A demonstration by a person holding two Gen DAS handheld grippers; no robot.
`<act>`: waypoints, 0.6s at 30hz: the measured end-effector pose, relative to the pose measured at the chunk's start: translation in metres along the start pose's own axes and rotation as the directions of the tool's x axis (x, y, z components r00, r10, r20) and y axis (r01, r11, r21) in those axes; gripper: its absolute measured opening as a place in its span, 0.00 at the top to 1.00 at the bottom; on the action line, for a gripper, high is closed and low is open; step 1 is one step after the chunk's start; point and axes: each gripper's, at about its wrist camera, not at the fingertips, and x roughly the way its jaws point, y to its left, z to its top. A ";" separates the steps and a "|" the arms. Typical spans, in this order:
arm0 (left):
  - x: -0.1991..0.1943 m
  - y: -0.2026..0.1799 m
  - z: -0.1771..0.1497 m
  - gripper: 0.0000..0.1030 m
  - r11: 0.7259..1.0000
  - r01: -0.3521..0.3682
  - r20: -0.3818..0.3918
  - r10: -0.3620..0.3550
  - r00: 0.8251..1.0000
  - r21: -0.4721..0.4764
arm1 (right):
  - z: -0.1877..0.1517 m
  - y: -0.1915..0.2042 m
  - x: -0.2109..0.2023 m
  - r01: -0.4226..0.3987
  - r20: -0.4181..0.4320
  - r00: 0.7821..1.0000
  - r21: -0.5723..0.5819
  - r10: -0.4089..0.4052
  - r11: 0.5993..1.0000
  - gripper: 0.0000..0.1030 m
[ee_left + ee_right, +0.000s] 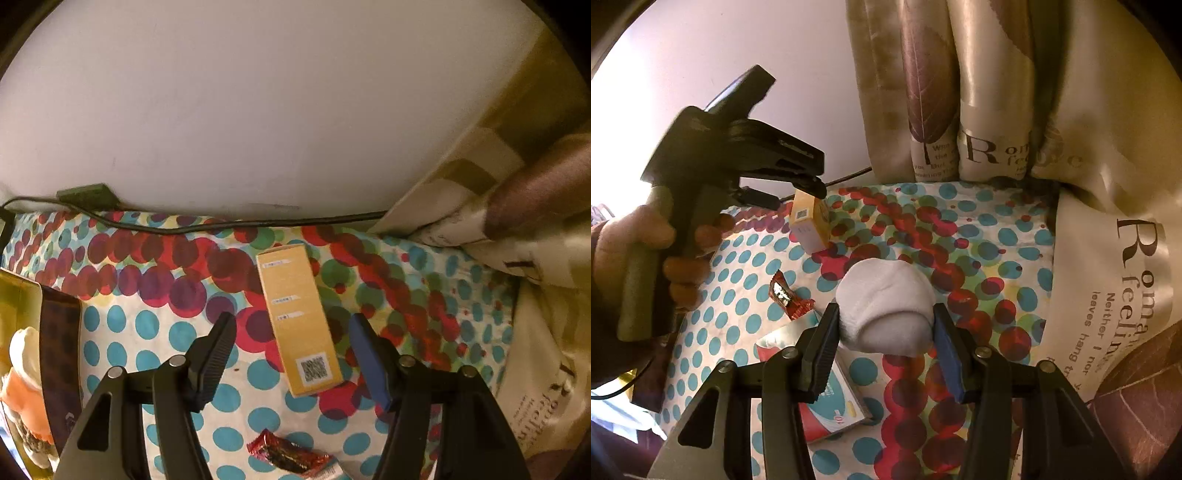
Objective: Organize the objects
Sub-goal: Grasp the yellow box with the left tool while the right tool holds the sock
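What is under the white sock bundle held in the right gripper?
Under the white sock bundle, clamped in the right gripper, lies the polka-dot sheet. A red-and-teal carton sits to its lower left, partly behind a finger. Whatever lies directly beneath the bundle is covered.

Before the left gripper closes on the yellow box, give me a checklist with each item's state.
1. Left gripper open: ok.
2. Yellow box between its fingers, lengthwise: ok.
3. Fingers clear of the box sides: ok, gaps on both sides.
4. Fingers low enough to grip: cannot tell.
5. Red wrapper out of the way: ok, lies nearer than the box.
6. Right gripper holding the white sock: ok, apart from the box.
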 end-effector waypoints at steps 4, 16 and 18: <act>0.011 0.006 0.003 0.37 0.999 -0.030 -0.024 0.029 0.999 -0.034 | 0.000 -0.002 0.000 0.001 0.001 1.000 0.003 -0.001 1.000 0.54; 0.028 0.014 0.002 0.37 0.997 -0.058 -0.069 0.054 0.996 -0.048 | -0.001 -0.002 0.000 -0.011 -0.007 1.000 0.021 0.011 1.000 0.54; 0.029 0.016 0.001 0.37 0.997 -0.054 -0.072 0.051 0.996 -0.050 | 0.000 -0.001 -0.002 -0.008 -0.003 1.000 0.019 0.008 1.000 0.54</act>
